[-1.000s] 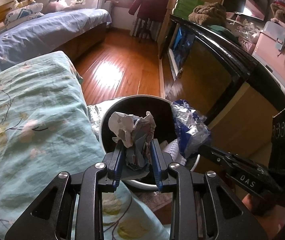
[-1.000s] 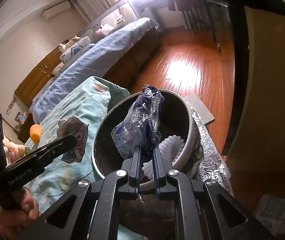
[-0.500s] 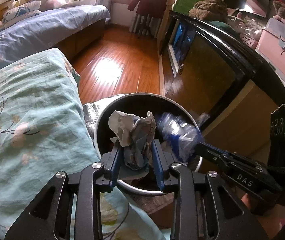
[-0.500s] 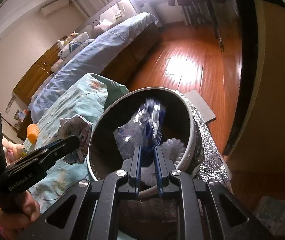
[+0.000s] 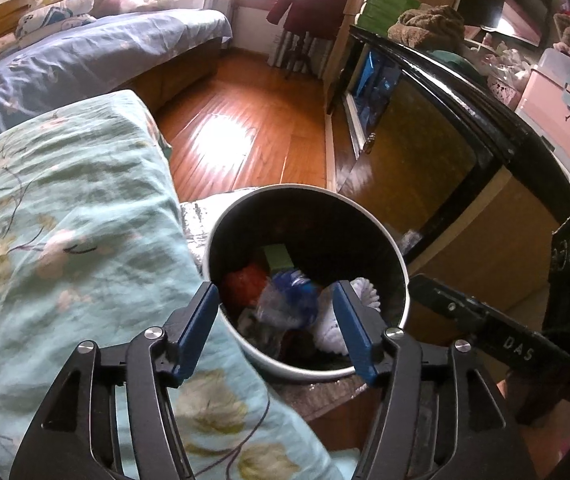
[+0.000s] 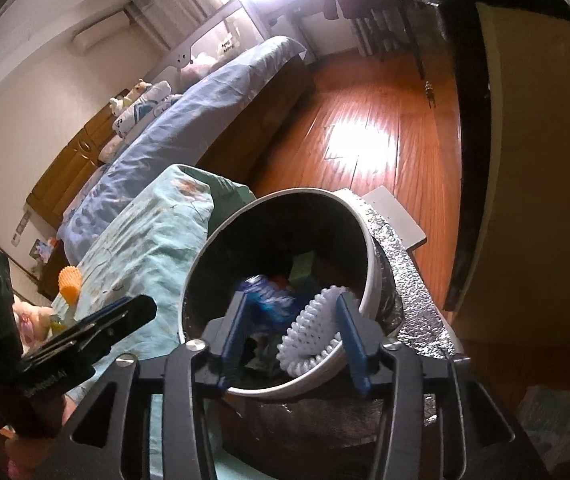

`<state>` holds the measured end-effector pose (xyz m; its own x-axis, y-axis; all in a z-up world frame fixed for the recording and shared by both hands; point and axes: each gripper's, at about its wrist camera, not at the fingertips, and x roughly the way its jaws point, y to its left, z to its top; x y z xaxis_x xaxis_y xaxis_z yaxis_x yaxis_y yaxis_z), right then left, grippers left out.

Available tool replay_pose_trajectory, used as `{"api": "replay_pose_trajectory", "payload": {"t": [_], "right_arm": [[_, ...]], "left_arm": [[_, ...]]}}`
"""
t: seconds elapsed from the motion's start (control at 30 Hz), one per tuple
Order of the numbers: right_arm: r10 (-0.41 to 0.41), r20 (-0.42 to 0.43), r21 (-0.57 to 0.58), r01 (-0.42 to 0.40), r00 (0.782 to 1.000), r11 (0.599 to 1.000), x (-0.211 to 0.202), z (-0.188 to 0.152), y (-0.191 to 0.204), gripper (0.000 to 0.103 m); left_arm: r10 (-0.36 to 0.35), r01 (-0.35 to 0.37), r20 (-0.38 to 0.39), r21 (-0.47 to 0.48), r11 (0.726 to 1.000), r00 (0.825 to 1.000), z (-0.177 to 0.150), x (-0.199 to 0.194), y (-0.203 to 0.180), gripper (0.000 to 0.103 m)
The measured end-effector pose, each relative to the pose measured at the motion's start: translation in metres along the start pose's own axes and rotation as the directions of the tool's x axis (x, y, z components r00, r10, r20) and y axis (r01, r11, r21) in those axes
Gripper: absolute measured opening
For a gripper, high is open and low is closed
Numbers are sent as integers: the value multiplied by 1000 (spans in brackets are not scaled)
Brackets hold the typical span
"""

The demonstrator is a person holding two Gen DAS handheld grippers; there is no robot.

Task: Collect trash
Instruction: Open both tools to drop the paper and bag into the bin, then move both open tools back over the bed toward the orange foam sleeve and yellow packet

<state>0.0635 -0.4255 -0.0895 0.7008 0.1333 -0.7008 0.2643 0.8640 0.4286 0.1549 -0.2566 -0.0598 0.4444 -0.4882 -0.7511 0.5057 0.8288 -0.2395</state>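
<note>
Both tongs are over the bin now and both are letting go: the left tongs (image 5: 275,322) are opening, pads spread with nothing pinched between them, where a second ago they clamped the crumpled paper wad. The right tongs (image 6: 291,338) are opening too, and the blue plastic wrapper (image 6: 269,294) they gripped has dropped, blurred, inside the bin. Down in the trash bin (image 5: 399,264) the wrapper (image 5: 293,294) lies among a red scrap (image 5: 243,286), a green piece (image 5: 279,258) and a white ridged thing (image 5: 365,290) by the rim. The bin stands on crinkled foil (image 6: 413,280), just beside the floral quilt (image 5: 65,220). Beyond lie the wooden floor (image 5: 245,120) and the blue bed (image 5: 85,60).
</note>
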Motion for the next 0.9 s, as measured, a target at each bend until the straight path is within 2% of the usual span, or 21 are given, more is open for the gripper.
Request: {"api": "replay_pose_trajectory", "payload": {"t": [0.17, 0.3, 0.4, 0.63, 0.9], "right_arm": [[22, 7, 7, -22, 1000, 1000, -4, -4, 8, 58], [51, 16, -2, -51, 999, 999, -7, -8, 20, 73], [75, 16, -15, -75, 997, 997, -6, -12, 33, 79], [111, -2, -53, -111, 994, 992, 0, -20, 63, 86], [146, -38, -102, -150, 988, 984, 8, -34, 98, 87]], "left_arm": [[6, -6, 13, -23, 1000, 1000, -13, -16, 12, 60], [20, -18, 30, -51, 999, 999, -22, -30, 26, 60], [33, -30, 46, -74, 997, 998, -29, -43, 39, 61], [70, -60, 68, -138, 989, 995, -46, -64, 72, 61], [113, -93, 80, -219, 971, 990, -69, -86, 111, 61]]}}
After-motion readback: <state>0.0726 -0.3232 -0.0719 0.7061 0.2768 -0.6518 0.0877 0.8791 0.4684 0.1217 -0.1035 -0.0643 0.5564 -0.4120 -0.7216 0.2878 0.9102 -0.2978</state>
